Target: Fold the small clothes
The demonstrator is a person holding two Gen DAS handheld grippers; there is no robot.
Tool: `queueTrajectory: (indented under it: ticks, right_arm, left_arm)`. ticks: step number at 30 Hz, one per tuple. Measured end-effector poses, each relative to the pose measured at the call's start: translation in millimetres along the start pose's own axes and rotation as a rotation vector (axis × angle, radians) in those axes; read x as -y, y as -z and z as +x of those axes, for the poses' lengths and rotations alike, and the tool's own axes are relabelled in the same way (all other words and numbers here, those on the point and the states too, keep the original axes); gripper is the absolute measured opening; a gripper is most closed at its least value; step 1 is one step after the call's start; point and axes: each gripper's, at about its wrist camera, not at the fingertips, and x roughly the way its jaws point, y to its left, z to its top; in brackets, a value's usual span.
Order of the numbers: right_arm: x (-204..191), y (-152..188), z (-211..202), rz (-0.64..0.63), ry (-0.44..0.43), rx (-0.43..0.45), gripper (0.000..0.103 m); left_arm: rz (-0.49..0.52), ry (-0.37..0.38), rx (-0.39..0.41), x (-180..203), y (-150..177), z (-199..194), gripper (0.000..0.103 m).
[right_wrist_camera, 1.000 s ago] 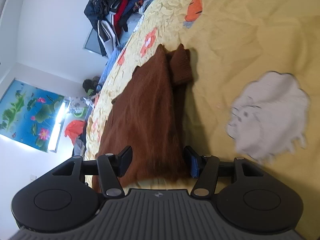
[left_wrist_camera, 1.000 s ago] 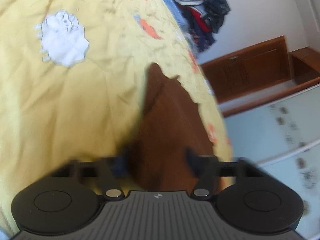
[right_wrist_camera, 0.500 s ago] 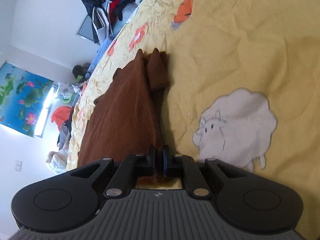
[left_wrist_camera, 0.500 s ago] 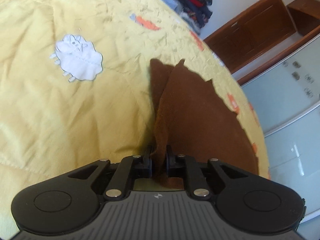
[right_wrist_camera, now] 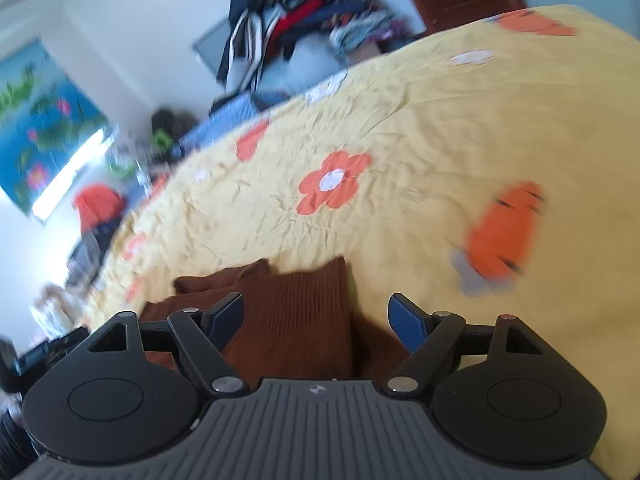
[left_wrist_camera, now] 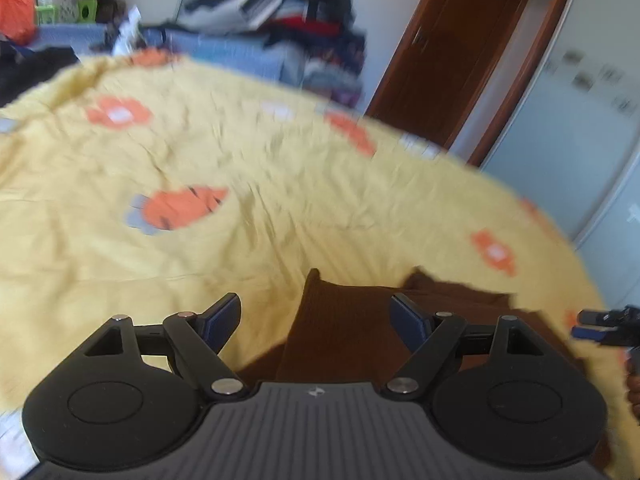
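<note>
We view the scene from two wrist cameras, each looking forward and downward along its own fingers, close above the bed (left_wrist_camera: 240,168). Both views share the yellow bedspread, the brown garment (left_wrist_camera: 340,320) and the clothes pile (right_wrist_camera: 296,12) beyond.

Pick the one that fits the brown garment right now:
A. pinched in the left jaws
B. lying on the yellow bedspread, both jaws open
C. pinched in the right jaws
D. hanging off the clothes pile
B: the brown garment lies on the bedspread, and both the left gripper and the right gripper have their jaws spread, pressing on nothing.
</note>
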Motion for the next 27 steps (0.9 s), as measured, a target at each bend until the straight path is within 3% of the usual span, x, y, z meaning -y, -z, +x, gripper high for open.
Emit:
queueTrajectory:
  ticks: [3, 4, 5, 6, 7, 10, 13, 14, 16, 18, 21, 23, 25, 27]
  right_arm:
    - [-2.1, -13.0, 43.7, -0.027, 0.051, -0.064, 0.074]
    - [-2.6, -13.4, 54.4, -0.037, 0.045, -0.083, 0.068]
    - [-6.4, -11.1, 59.8, -0.062, 0.033, -0.076, 0.047]
    - [-9.1, -10.8, 65.0, -0.080, 0.009, -0.098, 0.026]
    - [-10.7, -9.6, 69.0, -0.072, -0.008, -0.131, 0.018]
    - [-16.5, -13.3, 56.4, -0.097, -0.019, -0.058, 0.017]
    - [-7.7, -24.1, 42.0, -0.040, -0.063, 0.049, 0.017]
    - [-1.3, -24.6, 49.3, -0.017, -0.042, 0.033, 0.015]
    - [3.4, -16.8, 69.1, -0.023, 0.026, -0.017, 0.009]
    - [3.7, -9.4, 67.7, -0.010, 0.017, 0.015, 0.010]
    - [2.0, -8.2, 55.7, 0.023, 0.031, 0.009, 0.026]
    - [-7.5, -7.4, 37.6, 0.004, 0.068, 0.059, 0.042]
    - [-27.7, -3.6, 16.6, -0.029, 0.043, 0.135, 0.052]
    - [-50.5, 2.3, 17.8, -0.064, -0.030, 0.133, 0.068]
  left_arm:
    - [0.027, -0.022, -0.076, 8.3, -0.7, 38.4, 0.062]
    - [0.076, -0.034, -0.049, 15.1, 1.3, 41.3, 0.044]
    - [0.117, -0.025, -0.058, 20.2, 2.8, 45.4, 0.020]
    - [0.130, -0.030, -0.050, 23.1, 3.3, 45.7, 0.007]
    - [0.119, -0.052, 0.002, 22.5, 2.9, 38.1, 0.007]
    - [0.107, -0.070, 0.125, 18.7, -6.9, 10.2, 0.006]
    - [0.095, -0.136, 0.063, 4.3, -7.6, 29.5, 0.006]
    - [0.088, -0.154, 0.031, -0.8, -2.0, 39.0, 0.006]
    - [0.110, -0.161, 0.067, -0.5, 7.3, 38.5, 0.007]
    - [0.127, -0.179, 0.056, 6.5, 8.0, 32.9, 0.010]
    - [0.211, -0.192, 0.121, 27.5, 7.7, 5.4, 0.012]
    - [0.254, -0.139, 0.178, 46.2, 9.7, -14.8, 0.017]
    - [0.277, -0.068, 0.165, 64.9, 13.2, -14.2, 0.049]
    - [0.298, -0.041, 0.126, 82.0, 21.3, 1.3, 0.061]
